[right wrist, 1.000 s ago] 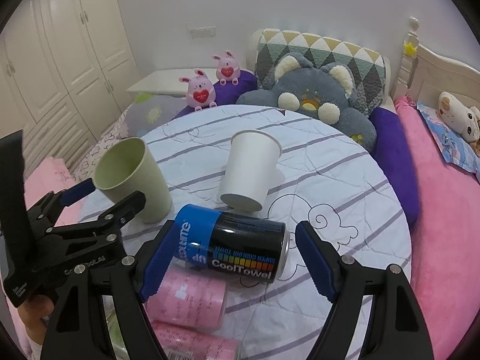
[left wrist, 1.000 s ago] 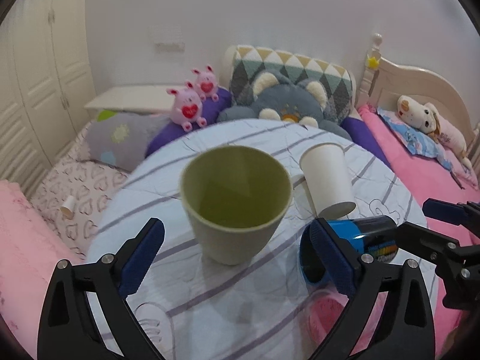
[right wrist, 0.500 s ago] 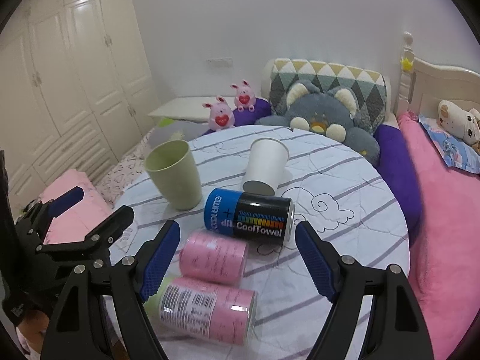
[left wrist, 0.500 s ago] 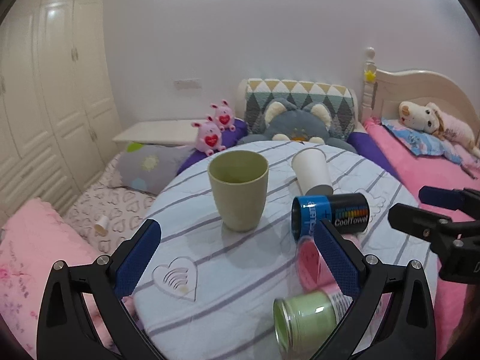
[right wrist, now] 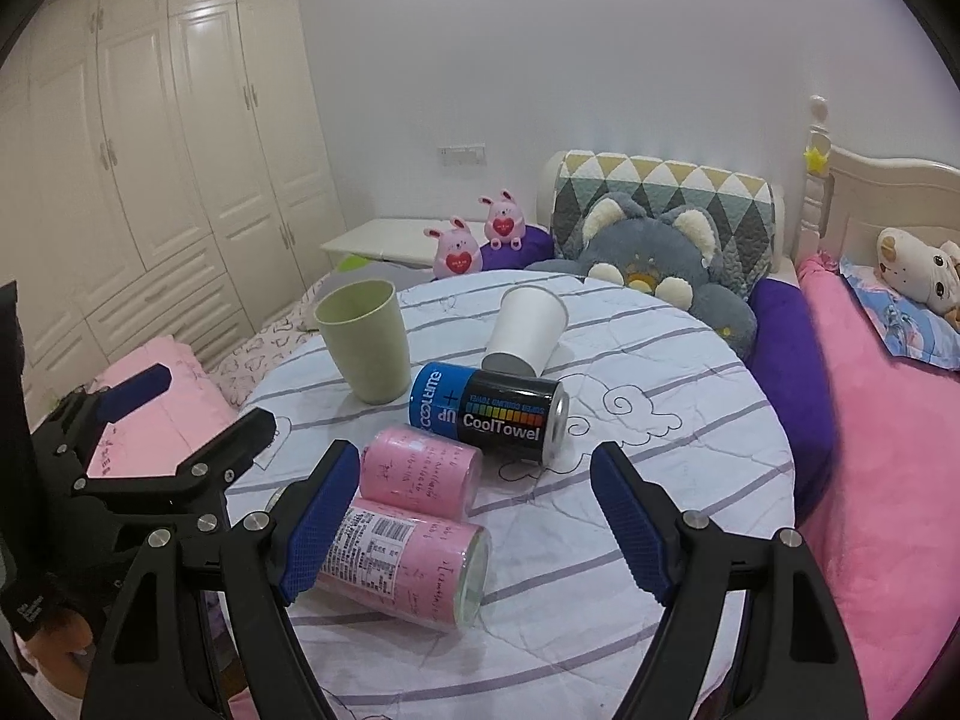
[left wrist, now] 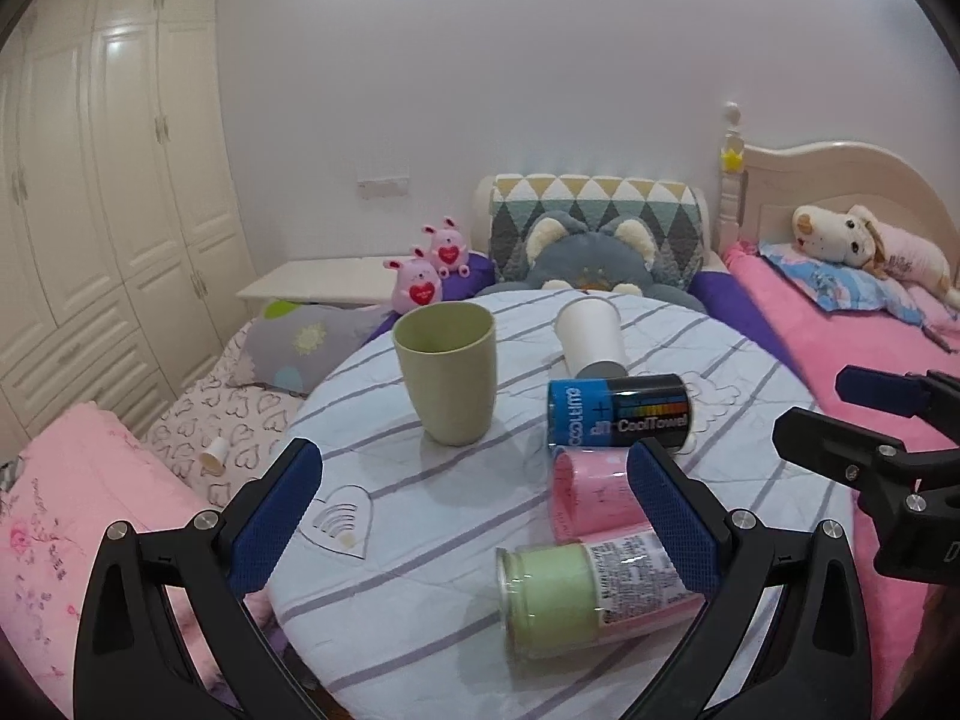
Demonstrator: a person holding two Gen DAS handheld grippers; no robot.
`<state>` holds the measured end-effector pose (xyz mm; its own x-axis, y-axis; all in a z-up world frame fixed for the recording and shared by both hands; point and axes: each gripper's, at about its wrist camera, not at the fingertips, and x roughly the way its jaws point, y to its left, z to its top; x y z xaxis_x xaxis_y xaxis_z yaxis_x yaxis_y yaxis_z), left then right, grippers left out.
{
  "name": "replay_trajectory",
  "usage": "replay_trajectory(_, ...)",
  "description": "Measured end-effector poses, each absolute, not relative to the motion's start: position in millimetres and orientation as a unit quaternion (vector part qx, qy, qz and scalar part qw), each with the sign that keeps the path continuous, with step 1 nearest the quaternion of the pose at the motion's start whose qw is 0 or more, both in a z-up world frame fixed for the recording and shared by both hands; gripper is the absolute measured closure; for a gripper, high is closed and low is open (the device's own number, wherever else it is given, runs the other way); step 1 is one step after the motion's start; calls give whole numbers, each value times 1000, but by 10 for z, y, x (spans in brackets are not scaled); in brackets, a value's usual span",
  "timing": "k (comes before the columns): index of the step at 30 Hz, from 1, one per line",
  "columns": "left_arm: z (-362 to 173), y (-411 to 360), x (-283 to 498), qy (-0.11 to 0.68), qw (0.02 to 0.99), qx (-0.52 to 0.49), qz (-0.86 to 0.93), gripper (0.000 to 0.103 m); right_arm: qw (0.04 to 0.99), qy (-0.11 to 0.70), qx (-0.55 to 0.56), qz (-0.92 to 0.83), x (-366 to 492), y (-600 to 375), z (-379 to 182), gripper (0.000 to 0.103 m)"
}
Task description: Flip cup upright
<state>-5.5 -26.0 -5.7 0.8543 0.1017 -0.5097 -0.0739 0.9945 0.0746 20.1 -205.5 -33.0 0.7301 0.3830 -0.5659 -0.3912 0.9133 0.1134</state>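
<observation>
Cup [left wrist: 447, 375] of pale green stood upright, mouth up, on the round table [left wrist: 750, 372] beside the tipped white paper cup [right wrist: 527, 329], so the flip looked finished, and both the left gripper [left wrist: 474, 519] and right gripper [right wrist: 477, 525], jaws spread and empty, needed only clear away.

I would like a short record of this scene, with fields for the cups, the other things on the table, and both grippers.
green cup: upright, mouth up, on the round table
white paper cup: upright, behind the can
black and blue can: lying on its side
pink rolls: two, lying near the front edge
left gripper: open, empty
right gripper: open, empty
</observation>
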Motion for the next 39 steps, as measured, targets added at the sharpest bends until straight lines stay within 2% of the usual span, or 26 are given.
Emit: replay_trajectory(39,-19,-340,-69,246,968,20,36,0,938,282,-11,200,143,-2104,-326,22)
